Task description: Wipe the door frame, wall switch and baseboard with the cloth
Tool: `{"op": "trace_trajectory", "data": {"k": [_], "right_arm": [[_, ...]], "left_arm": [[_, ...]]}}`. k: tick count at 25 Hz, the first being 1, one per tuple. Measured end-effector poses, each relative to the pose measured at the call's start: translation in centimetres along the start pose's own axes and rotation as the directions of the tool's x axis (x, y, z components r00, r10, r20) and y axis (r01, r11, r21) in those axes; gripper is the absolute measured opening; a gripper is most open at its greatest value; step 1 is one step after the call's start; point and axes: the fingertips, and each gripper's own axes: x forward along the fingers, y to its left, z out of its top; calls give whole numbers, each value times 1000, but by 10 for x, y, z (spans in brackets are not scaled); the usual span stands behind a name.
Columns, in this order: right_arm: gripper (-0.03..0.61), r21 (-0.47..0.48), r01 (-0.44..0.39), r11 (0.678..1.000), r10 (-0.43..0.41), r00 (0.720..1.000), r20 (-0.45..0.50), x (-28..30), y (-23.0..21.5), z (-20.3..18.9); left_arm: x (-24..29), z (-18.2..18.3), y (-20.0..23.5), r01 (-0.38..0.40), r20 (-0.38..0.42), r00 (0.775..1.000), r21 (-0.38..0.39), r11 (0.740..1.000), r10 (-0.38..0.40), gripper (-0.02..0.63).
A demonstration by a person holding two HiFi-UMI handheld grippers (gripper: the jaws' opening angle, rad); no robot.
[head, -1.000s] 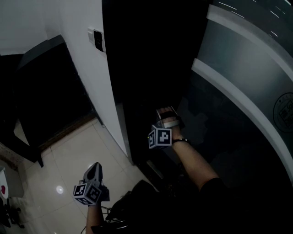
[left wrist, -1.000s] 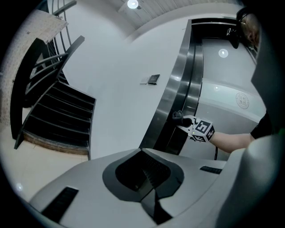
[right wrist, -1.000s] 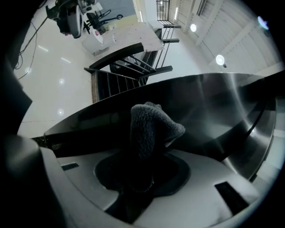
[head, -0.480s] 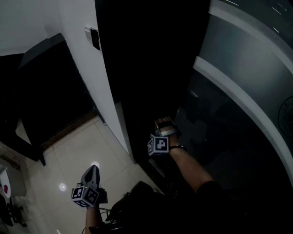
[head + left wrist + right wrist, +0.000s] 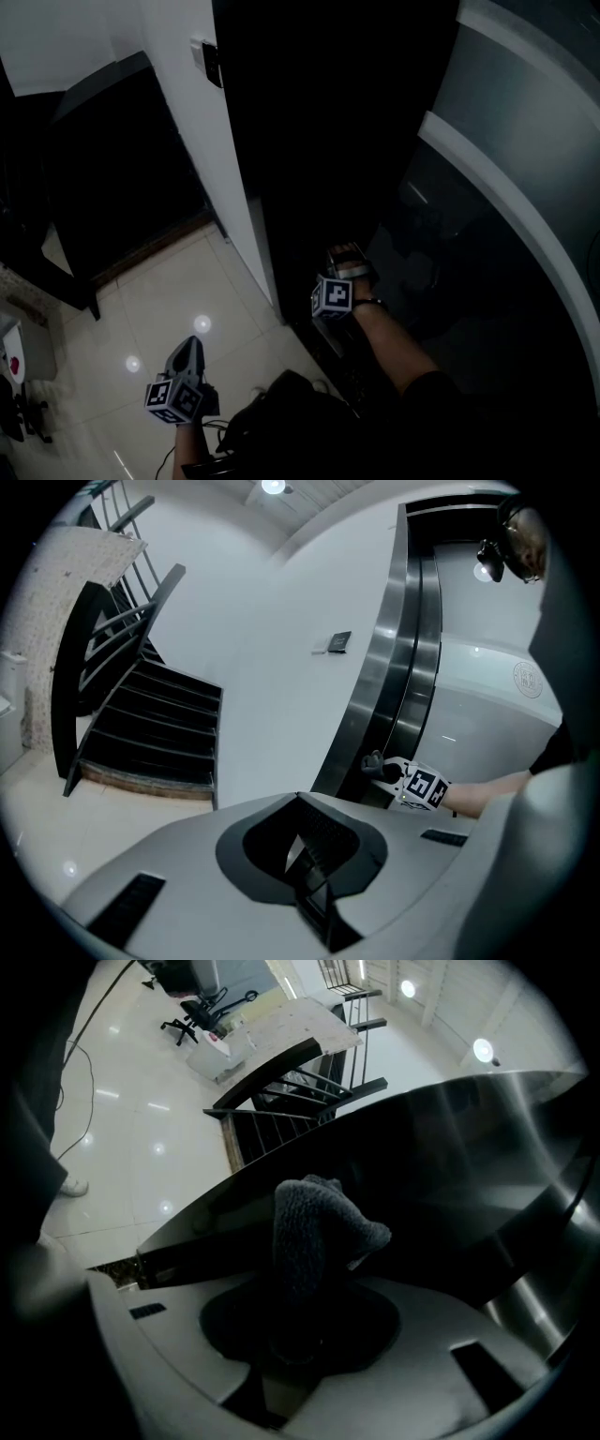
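A grey cloth (image 5: 314, 1232) sticks up from my right gripper (image 5: 305, 1316), which is shut on it. The cloth presses against the dark, glossy door frame (image 5: 431, 1166). In the head view the right gripper (image 5: 345, 258) is low on that dark door frame (image 5: 281, 187), at arm's length. The wall switch (image 5: 208, 64) sits high on the white wall, well above it. My left gripper (image 5: 187, 354) hangs over the tiled floor, shut and holding nothing. From the left gripper (image 5: 305, 855) I see the cloth (image 5: 375, 764), the wall switch (image 5: 335, 643) and the steel door frame (image 5: 375, 686).
A black staircase (image 5: 159, 714) rises left of the white wall (image 5: 272, 686). Glossy cream floor tiles (image 5: 178, 291) lie below. A curved grey and white panel (image 5: 525, 141) stands right of the frame. An office chair (image 5: 202, 1007) and a cable (image 5: 80, 1063) are on the floor behind.
The right gripper has slid the cloth a little lower along the door frame. My left gripper has dropped slightly and stays shut.
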Motion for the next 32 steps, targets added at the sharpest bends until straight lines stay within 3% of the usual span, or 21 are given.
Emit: {"op": "trace_trajectory", "data": {"k": [8, 11, 14, 16, 19, 21, 23, 26, 27, 28, 30, 32], "right_arm": [[112, 68, -65, 996, 64, 998, 18, 2, 15, 6], [110, 84, -175, 981, 177, 984, -17, 1, 32, 0], [107, 230, -241, 943, 256, 966, -35, -6, 55, -21], [107, 376, -239, 895, 252, 968, 15, -20, 55, -21], [104, 545, -191, 816, 180, 981, 74, -46, 43, -13], [104, 641, -170, 748, 128, 985, 113, -63, 35, -8], [103, 768, -164, 620, 58, 985, 164, -80, 27, -8], [101, 913, -178, 366, -52, 976, 211, -112, 12, -18], [101, 933, -188, 306, -75, 973, 220, -125, 7, -22], [101, 943, -196, 270, -95, 969, 229, -138, 1, -22], [101, 941, -206, 268, -133, 960, 248, -160, -9, -16], [101, 925, -211, 315, -166, 948, 273, -175, -12, -3]], "left_arm": [[-6, -5, -11, 6, -11, 1000, 10, 1000, -6, -6], [-3, -8, -14, 18, -15, 1000, 13, 1000, -18, -6], [-2, -9, -18, 41, -9, 999, 14, 999, -41, -6], [-2, -7, -16, 45, 3, 999, 14, 999, -45, -6], [-3, 4, -7, 26, 18, 999, 44, 999, -27, -6], [0, 14, 0, 12, 34, 999, 67, 998, -14, -6], [4, 24, 4, 15, 61, 998, 67, 998, -19, -6], [5, 41, 1, 25, 111, 993, 86, 996, -35, -6], [5, 47, -4, 31, 128, 991, 104, 994, -44, -6], [6, 51, -8, 39, 146, 988, 117, 992, -56, -6], [4, 55, -10, 53, 183, 980, 122, 991, -74, -6], [-4, 56, -10, 67, 213, 973, 124, 990, -93, -7]]}}
